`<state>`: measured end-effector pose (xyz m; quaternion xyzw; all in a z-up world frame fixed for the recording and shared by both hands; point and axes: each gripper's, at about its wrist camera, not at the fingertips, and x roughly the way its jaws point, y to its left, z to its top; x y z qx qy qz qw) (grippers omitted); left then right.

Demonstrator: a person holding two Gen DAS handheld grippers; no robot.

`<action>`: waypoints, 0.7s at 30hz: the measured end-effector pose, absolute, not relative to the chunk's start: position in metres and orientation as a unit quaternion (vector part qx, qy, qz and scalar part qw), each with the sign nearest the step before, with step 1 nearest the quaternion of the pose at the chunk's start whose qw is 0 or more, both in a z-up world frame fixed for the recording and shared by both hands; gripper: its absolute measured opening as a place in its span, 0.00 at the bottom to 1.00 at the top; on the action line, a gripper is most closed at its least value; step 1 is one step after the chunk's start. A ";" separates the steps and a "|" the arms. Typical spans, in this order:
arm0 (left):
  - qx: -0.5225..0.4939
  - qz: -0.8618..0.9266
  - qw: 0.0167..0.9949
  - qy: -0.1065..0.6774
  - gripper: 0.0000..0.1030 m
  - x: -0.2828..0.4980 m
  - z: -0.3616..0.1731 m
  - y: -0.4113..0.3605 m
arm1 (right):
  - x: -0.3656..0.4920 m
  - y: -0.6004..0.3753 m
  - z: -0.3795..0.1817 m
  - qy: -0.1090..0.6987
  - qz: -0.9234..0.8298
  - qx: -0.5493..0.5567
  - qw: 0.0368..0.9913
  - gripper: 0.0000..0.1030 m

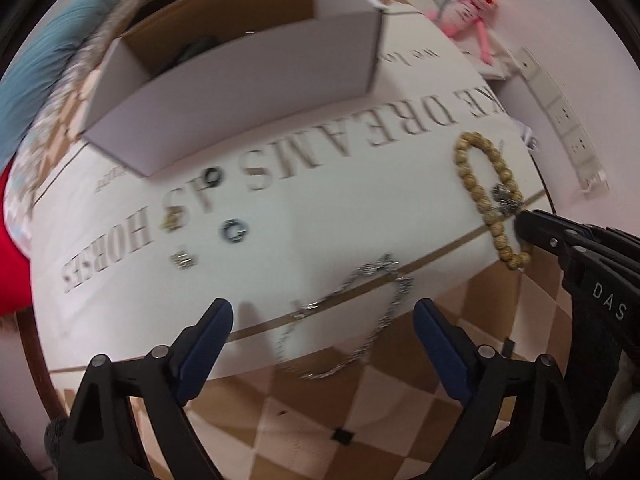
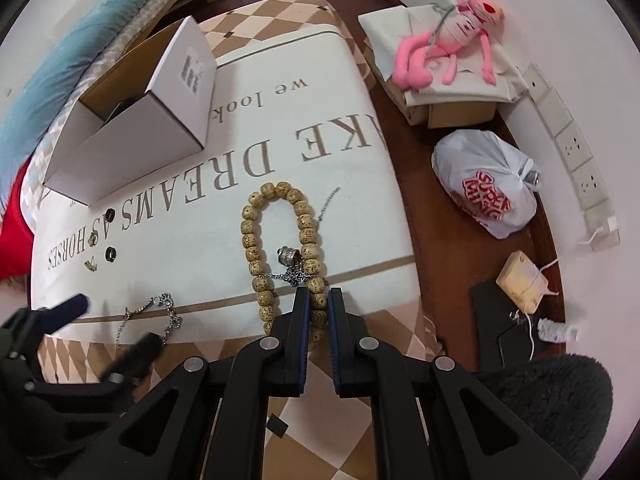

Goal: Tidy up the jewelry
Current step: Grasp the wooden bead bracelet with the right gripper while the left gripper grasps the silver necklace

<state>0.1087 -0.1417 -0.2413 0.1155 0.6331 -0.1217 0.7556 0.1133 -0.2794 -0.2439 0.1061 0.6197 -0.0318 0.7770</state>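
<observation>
- The right gripper (image 2: 319, 300) is pointing down with its jaws pinching the near end of the wooden bead bracelet (image 2: 280, 248), which is lying on the printed cloth (image 2: 224, 240).
- A silver charm on a fine chain (image 2: 290, 258) is resting across those beads.
- The left gripper (image 1: 323, 320) is hovering with its jaws spread wide either side of the silver chain bracelet (image 1: 360, 320), not touching it.
- Small rings (image 1: 234, 231) are lying further off, near the open white box (image 1: 240, 92).
- Beyond the cloth, a pink plush toy (image 2: 452, 56) is lying on a covered carton.
</observation>
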 end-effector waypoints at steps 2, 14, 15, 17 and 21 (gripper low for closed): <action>0.119 -0.128 0.753 0.634 0.81 0.112 -0.246 -0.148 | 0.112 -0.280 -0.244 0.619 -0.034 0.108 0.777 0.09; 0.111 -0.163 0.764 0.615 0.04 0.132 -0.239 -0.161 | 0.114 -0.282 -0.245 0.620 -0.036 0.117 0.775 0.09; 0.106 -0.157 0.766 0.615 0.03 0.133 -0.238 -0.156 | 0.114 -0.282 -0.245 0.621 -0.035 0.121 0.774 0.09; 0.092 -0.146 0.771 0.613 0.03 0.131 -0.234 -0.142 | 0.114 -0.282 -0.244 0.621 -0.032 0.126 0.773 0.09; 0.055 -0.127 0.778 0.613 0.00 0.128 -0.219 -0.113 | 0.111 -0.279 -0.233 0.611 -0.019 0.139 0.779 0.09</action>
